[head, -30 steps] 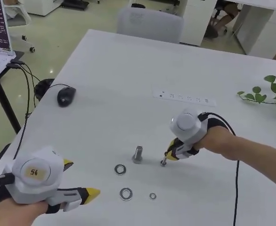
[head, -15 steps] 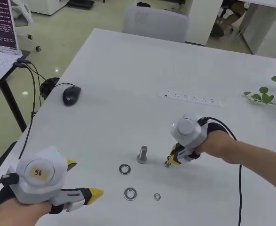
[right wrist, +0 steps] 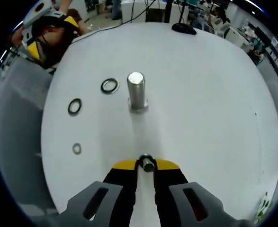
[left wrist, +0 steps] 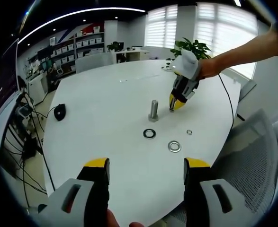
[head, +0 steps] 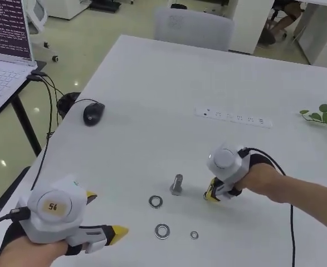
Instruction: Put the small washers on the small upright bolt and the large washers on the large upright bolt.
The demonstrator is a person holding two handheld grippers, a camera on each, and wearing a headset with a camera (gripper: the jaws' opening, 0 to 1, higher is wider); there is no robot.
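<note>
Your right tongs [head: 210, 196] pinch the small bolt [right wrist: 147, 162] just beside the big bolt [head: 176, 184], your left tongs [left wrist: 146, 166] hang open, and the washers [head: 162, 231] lie near that big bolt on the desk [head: 152, 111], so if you let go crookedly the small bolt may topple.

Workbench, head view: the only legible mark is "56", dark digits on a round orange label [head: 53, 207] on top of the left gripper [head: 103, 213]; 1st char. may be an S. Laptop screen [head: 7, 28], top left, carries approx. a dozen lines of pale text on a dark purple bkgd, too small to read. Power strip [head: 234, 118], mid-table, has faint markings by its sockets, also illegible. Both gripper views: no readable text.
</note>
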